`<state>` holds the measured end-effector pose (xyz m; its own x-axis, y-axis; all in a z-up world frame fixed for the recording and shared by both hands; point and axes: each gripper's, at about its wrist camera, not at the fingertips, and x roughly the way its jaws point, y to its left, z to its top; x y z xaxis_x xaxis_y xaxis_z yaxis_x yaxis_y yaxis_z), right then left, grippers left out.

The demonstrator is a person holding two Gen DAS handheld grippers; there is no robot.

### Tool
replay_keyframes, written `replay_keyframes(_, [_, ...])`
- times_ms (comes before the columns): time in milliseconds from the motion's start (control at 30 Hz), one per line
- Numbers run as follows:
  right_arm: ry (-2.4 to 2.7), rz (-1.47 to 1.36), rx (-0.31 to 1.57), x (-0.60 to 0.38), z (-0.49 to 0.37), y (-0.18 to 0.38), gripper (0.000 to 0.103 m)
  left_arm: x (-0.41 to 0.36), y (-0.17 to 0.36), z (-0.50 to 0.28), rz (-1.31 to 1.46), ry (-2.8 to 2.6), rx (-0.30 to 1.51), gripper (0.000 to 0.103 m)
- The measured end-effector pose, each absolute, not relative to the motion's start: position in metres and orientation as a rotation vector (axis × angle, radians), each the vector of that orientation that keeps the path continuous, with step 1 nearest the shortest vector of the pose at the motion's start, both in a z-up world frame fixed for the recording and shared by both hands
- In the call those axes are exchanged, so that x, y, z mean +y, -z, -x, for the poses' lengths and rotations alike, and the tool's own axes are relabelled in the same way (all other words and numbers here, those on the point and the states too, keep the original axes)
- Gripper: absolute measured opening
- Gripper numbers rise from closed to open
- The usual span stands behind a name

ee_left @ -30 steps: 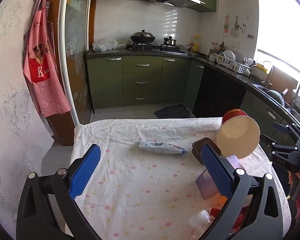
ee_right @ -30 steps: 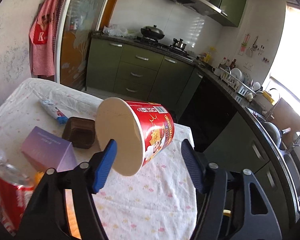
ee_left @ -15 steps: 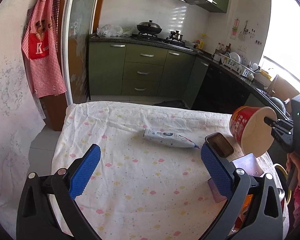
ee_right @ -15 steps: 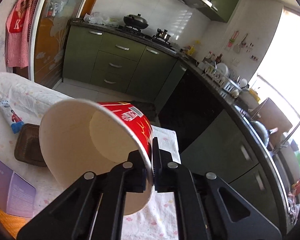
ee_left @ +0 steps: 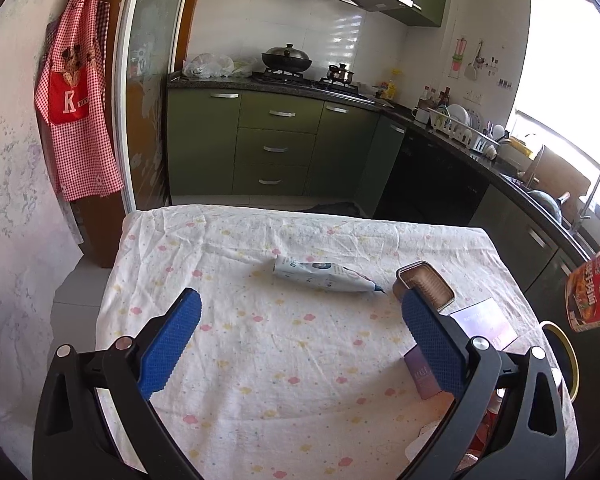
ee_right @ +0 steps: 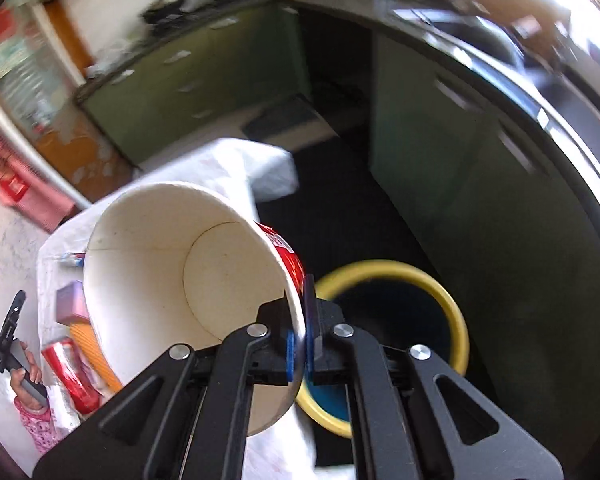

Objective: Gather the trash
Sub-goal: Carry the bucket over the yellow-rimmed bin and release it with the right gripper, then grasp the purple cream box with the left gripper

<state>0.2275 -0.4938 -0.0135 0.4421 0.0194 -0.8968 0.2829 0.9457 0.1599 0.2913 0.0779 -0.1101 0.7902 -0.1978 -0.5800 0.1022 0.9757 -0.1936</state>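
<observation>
My right hand-held gripper [ee_right: 298,350] pinches the noodle cup [ee_right: 188,280] by its rim, tipped above the yellow-rimmed bin [ee_right: 452,308] at lower right, for dropping. My left hand-held gripper [ee_left: 296,336] hangs spread above the table [ee_left: 260,360], toward the tube [ee_left: 324,276].

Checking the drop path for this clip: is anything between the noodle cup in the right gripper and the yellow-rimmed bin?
Nothing visible. The right gripper has its jaws shut on the rim of the noodle cup, off the table edge, and the open mouth of the yellow-rimmed bin lies just beyond and below, unobstructed.
</observation>
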Motion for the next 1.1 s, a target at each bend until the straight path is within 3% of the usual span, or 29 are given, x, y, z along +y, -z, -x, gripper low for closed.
replay_keyframes(367, [0.287, -0.451, 1.339, -0.565, -0.229, 0.130, 0.005, 0.068, 0.111, -0.288, 0.107, 0.168, 0.630, 0.099])
replay_keyframes(433, [0.284, -0.470, 1.370, -0.568, -0.235, 0.148, 0.012, 0.067, 0.113, -0.289, 0.107, 0.168, 0.634, 0.099])
replay_keyframes(467, [0.304, -0.481, 1.375, -0.570, -0.238, 0.154, 0.025, 0.067, 0.113, -0.289, 0.108, 0.170, 0.638, 0.099])
replay_keyframes(500, [0.318, -0.473, 1.377, -0.573, -0.240, 0.156, 0.030, 0.067, 0.114, -0.290, 0.107, 0.174, 0.643, 0.099])
replay_keyframes(1100, [0.143, -0.427, 1.268, -0.538, -0.231, 0.143, 0.034, 0.048, 0.105, -0.309, 0.012, 0.333, 0.829, 0.099])
